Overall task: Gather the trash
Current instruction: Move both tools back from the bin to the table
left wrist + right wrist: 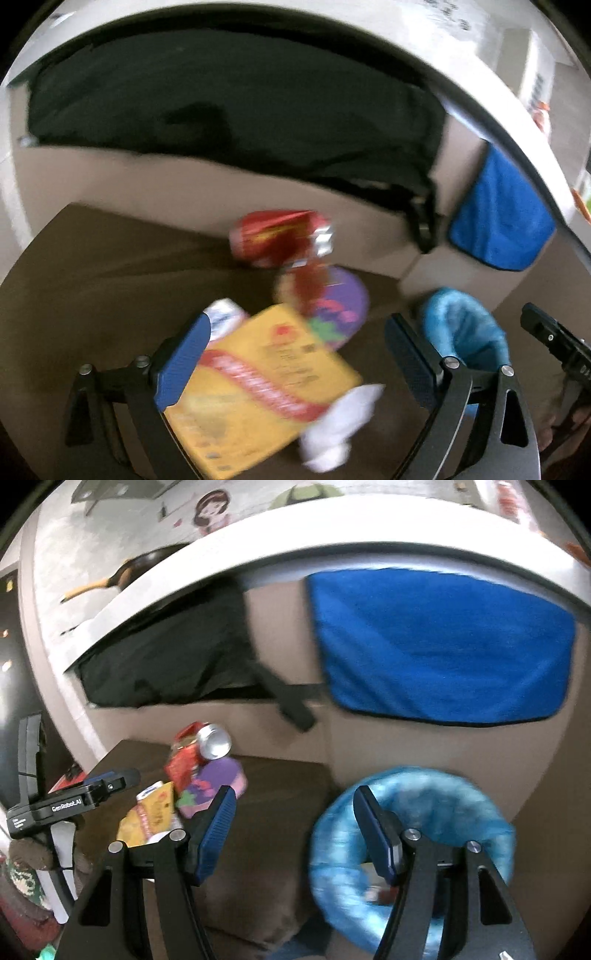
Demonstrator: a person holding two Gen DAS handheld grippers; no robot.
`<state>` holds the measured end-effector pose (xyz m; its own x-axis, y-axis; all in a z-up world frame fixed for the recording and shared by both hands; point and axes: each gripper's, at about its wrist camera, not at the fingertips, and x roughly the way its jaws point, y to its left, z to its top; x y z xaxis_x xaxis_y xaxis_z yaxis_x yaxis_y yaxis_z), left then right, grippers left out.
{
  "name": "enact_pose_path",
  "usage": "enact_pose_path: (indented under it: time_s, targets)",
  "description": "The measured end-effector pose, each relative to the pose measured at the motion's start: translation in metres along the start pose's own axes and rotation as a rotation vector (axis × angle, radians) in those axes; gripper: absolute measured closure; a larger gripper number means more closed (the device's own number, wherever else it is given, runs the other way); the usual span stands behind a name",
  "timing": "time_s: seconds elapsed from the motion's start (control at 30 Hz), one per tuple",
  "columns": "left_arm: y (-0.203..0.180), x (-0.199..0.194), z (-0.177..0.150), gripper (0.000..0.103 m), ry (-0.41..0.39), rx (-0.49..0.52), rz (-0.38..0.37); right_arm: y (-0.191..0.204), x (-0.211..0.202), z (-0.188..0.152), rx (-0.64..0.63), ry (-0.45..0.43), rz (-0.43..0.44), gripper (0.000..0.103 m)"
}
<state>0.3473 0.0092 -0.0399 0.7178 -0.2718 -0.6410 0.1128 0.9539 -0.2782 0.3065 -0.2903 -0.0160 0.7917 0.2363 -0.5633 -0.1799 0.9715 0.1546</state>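
Hovering over the dark brown table, the left gripper has its blue-padded jaws spread wide apart and holds nothing. Below and between them lies a flat yellow cardboard packet with a red band, with a crumpled white tissue touching its near corner and a small white wrapper at its far left edge. Beyond it sit a purple printed wrapper and a red drink can on its side, close against the beige wall behind the table. All of this looks like the trash to collect, and it is heaped near the table's back edge.

The right gripper is also open and empty. It hangs next to a bin lined with a light blue plastic bag, which stands just off the table's right side with a few scraps already inside.

The step in hand seems to be picking the yellow packet. Because it lies flat, a straight descent would likely slide the pads over it; tilting so one pad slips under the raised edge by the tissue should give a firmer pinch. The view is blurred, so slowing before closing would help. Closing on the packet alone, not the tissue with it, keeps the grip from slipping on the way to the bin
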Motion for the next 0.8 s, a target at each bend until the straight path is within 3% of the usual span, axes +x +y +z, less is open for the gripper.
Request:
enact_pose_path:
  time_s: [0.13,0.27,0.4,0.5,0.63,0.8]
  targets:
    - [0.046,-0.002,-0.002,0.009,0.026,-0.055,0.026,0.033,0.027,0.000,-0.030,0.052,0.045,0.040]
    - [0.068,0.010,0.000,0.009,0.064,-0.042,0.029,0.054,0.046,-0.002,-0.047,0.085,0.067,0.040]
    - [0.074,0.028,0.004,0.015,0.086,-0.018,0.039,0.064,0.060,-0.005,-0.051,0.122,0.082,0.040]
    - [0.085,0.040,0.009,0.015,0.089,-0.017,0.088,0.066,0.062,-0.007,-0.056,0.133,0.082,0.040]
    - [0.091,0.054,0.005,0.015,0.149,0.023,0.146,0.060,0.061,-0.012,-0.049,0.146,0.073,0.040]
    - [0.084,0.054,-0.013,0.016,0.200,0.067,0.111,0.052,0.072,-0.018,-0.003,0.182,0.098,0.040]
